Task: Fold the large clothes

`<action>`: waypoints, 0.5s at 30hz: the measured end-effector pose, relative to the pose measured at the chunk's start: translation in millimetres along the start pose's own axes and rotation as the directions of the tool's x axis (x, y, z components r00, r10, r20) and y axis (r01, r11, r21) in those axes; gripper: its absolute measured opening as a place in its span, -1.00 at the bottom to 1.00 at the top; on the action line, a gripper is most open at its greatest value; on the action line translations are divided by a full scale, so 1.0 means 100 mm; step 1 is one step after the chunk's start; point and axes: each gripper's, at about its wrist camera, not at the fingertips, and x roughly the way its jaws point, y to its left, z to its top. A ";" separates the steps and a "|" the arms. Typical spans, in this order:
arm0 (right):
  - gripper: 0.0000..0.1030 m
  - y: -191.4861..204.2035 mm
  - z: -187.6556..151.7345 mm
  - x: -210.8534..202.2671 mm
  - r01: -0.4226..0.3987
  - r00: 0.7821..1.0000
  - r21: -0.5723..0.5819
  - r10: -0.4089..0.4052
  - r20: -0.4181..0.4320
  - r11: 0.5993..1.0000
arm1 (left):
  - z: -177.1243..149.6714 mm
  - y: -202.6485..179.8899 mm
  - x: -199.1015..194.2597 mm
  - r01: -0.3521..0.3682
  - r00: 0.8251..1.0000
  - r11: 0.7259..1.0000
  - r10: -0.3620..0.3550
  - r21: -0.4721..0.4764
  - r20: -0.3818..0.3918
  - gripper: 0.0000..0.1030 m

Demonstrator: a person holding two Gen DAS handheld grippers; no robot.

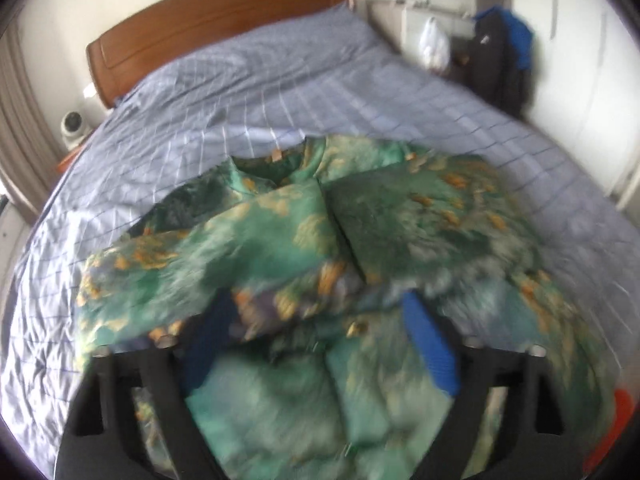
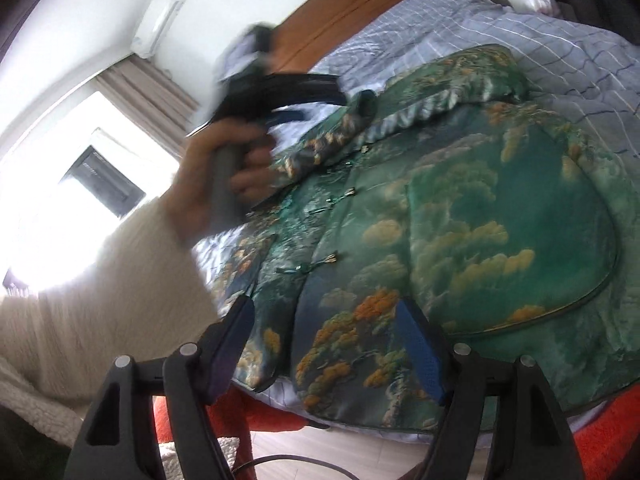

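A large green padded jacket with gold cloud print lies on the bed, its sleeves folded across the chest. It also fills the right wrist view. My left gripper has its blue pads wide apart, and the fold of one sleeve lies between them, blurred; the same gripper shows in the right wrist view over the left sleeve, held by a hand. My right gripper is open above the jacket's hem near the bed's front edge, holding nothing.
The bed has a grey-blue checked cover and a wooden headboard. Dark clothes hang at the right by white cupboards. A window with curtains is on the left. Wooden floor lies below the bed edge.
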 end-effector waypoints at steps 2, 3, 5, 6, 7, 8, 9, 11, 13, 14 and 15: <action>0.43 0.01 0.15 -0.03 0.027 1.000 0.003 -0.027 0.003 1.000 | -0.21 0.26 -0.28 0.008 0.999 1.000 -0.009 0.006 0.044 0.89; 0.43 0.03 0.24 -0.05 0.025 1.000 -0.002 -0.025 0.003 1.000 | -0.31 0.36 -0.38 -0.007 0.998 1.000 0.006 0.009 0.060 0.93; 0.43 0.11 0.55 -0.05 0.020 1.000 -0.019 -0.020 -0.002 1.000 | -0.57 0.70 -0.49 -0.072 0.994 0.997 0.070 0.026 0.079 0.93; 0.45 0.14 0.70 -0.02 0.011 1.000 -0.017 -0.011 -0.008 1.000 | -0.69 0.83 -0.49 -0.107 0.992 0.993 0.104 0.041 0.068 0.93; 0.46 0.14 0.89 0.04 -0.009 1.000 0.006 0.009 -0.022 1.000 | -0.82 0.95 -0.46 -0.143 0.989 0.988 0.141 0.052 0.043 0.93; 0.47 0.11 1.15 0.18 -0.032 0.998 0.058 0.034 -0.043 0.998 | -0.96 1.08 -0.41 -0.183 0.983 0.982 0.183 0.050 0.013 0.93; 0.47 0.09 1.34 0.32 -0.053 0.997 0.089 0.058 -0.051 0.995 | -1.09 1.21 -0.36 -0.210 0.977 0.977 0.211 0.032 -0.017 0.92; 0.47 0.11 1.73 0.72 -0.031 0.994 0.062 0.038 -0.102 0.998 | -1.26 1.38 -0.30 -0.227 0.973 0.974 0.226 -0.014 -0.051 0.92; 0.46 0.19 2.06 1.16 0.037 0.988 -0.025 -0.040 -0.147 0.999 | -1.39 1.49 -0.27 -0.236 0.970 0.969 0.231 -0.071 -0.068 0.92; 0.46 0.22 2.17 1.35 0.075 0.984 -0.075 -0.086 -0.158 0.994 | -1.43 1.54 -0.27 -0.236 0.971 0.967 0.230 -0.099 -0.072 0.92; 0.46 0.25 2.26 1.54 0.114 0.976 -0.126 -0.135 -0.171 0.985 | -1.45 1.56 -0.28 -0.236 0.971 0.964 0.228 -0.122 -0.073 0.92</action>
